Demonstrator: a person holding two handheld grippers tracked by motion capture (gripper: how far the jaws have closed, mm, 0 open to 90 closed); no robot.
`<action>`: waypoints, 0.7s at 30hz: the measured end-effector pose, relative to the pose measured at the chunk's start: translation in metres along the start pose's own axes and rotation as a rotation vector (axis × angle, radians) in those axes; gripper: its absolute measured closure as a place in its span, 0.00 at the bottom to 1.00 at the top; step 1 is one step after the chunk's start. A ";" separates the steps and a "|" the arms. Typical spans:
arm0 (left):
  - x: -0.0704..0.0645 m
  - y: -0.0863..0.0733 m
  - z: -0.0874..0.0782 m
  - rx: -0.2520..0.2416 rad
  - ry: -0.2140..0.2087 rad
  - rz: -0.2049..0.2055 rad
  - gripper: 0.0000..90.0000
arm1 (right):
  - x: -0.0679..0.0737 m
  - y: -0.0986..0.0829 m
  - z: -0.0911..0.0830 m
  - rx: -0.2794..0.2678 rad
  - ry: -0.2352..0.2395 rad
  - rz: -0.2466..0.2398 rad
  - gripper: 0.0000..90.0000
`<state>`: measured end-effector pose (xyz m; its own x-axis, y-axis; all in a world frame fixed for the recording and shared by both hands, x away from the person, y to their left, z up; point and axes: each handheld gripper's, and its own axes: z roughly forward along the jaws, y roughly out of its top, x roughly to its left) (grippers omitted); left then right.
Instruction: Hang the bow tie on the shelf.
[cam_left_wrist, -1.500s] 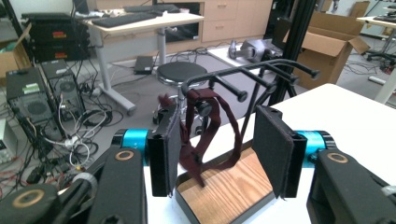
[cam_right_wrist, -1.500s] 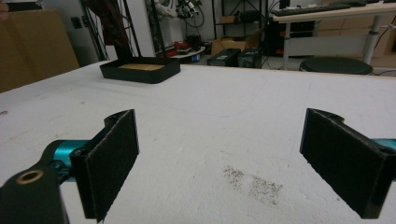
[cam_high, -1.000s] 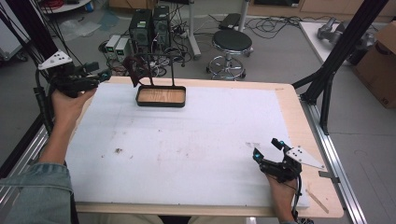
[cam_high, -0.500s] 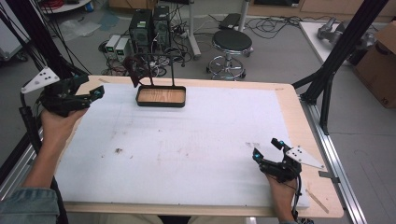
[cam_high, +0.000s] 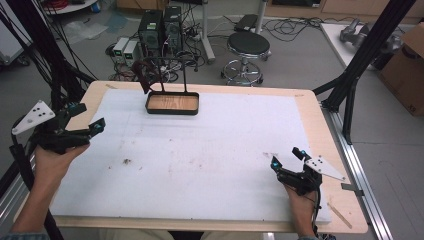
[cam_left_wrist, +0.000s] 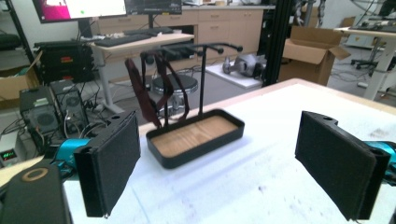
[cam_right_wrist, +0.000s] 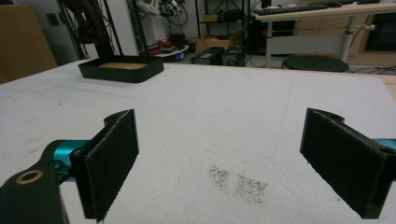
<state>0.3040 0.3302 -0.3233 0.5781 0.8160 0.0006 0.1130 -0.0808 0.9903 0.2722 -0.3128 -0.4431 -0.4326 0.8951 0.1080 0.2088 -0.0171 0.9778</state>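
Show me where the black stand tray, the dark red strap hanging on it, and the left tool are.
Stand tray (cam_high: 172, 103), high view: on its wooden floor.
Dark red strap (cam_left_wrist: 138, 91), left gripper view: on the band hanging from the rack arm.
Left tool (cam_high: 91, 116), high view: midway between its open fingertips.

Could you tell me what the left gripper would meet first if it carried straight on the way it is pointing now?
Probably the black stand. The left gripper, jaws open, looks along the bare white mat at the stand's tray, and nothing lies between. The dark red strap hangs from its rail, slightly left of that line; depth is hard to judge.
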 end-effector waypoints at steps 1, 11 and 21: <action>-0.002 -0.004 -0.001 0.006 0.007 -0.001 0.16 | 0.000 0.000 0.000 0.001 -0.001 -0.002 0.12; -0.013 -0.043 -0.009 0.059 0.032 -0.017 0.16 | 0.001 0.000 0.001 0.007 -0.016 -0.015 0.12; -0.022 -0.072 -0.015 0.090 0.056 -0.016 0.17 | 0.002 0.000 0.001 0.014 -0.020 -0.015 0.12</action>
<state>0.2715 0.3269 -0.3927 0.5302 0.8479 -0.0052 0.1956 -0.1163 0.9738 0.2725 -0.3108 -0.4434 -0.4179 0.9041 0.0897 0.2149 0.0025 0.9766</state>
